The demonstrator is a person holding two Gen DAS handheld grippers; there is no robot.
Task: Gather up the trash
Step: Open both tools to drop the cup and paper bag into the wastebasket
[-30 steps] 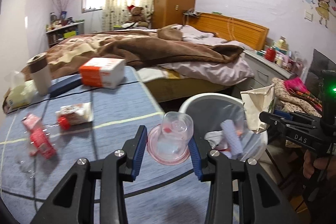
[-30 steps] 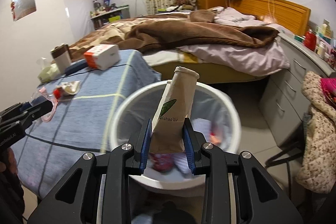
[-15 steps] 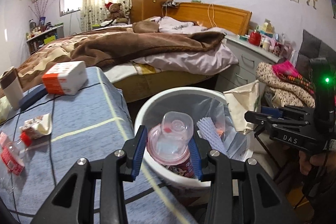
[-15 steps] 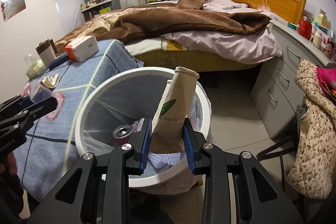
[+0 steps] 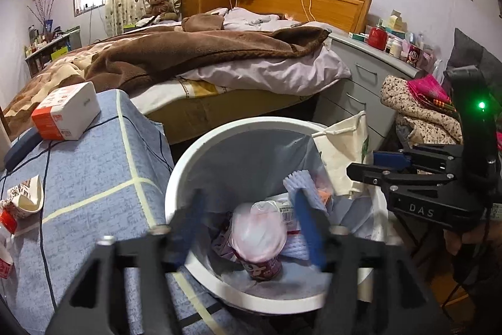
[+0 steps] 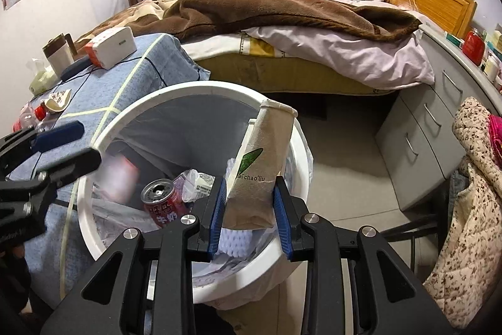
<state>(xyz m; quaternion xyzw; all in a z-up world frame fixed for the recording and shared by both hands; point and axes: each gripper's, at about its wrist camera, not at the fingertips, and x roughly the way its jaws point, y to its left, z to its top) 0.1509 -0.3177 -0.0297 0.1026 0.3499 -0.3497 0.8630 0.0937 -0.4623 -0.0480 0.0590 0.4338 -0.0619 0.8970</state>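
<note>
Left gripper [image 5: 248,228]: jaws spread wide, motion-blurred, nothing between them. It hangs over the white bin [image 5: 175,178], pointing down into it. A clear plastic cup [image 5: 257,228] with a pink rim sits in the bin below the gap, free of both fingers, on top of a red can [image 5: 262,266]. Whether the cup is at rest or in the air cannot be told; it too is blurred.

Right gripper [image 6: 250,214]: jaws narrowed onto a brown paper carton [image 6: 262,171], pads pressing both its sides near the base. The carton stands upright, slightly tilted, its top above the bin's far rim. The gripper is held over the near edge of the bin [image 6: 200,90], aimed forward and down. In the left view this gripper shows at the right, level, beside the bin.

Bin contents: red can [image 6: 161,204], white wrappers, a blue-lilac sponge-like piece [image 5: 302,184]. The bin is lined with a grey bag.

Surroundings: a table with blue checked cloth [image 5: 94,171] stands just beside the bin, on the left. On it lie an orange-and-white box [image 5: 64,112], a torn wrapper [image 5: 26,197] and a red-capped item at the edge. A cloth bag [image 5: 342,153] hangs at the bin's right side. A bed and a grey dresser lie beyond.
</note>
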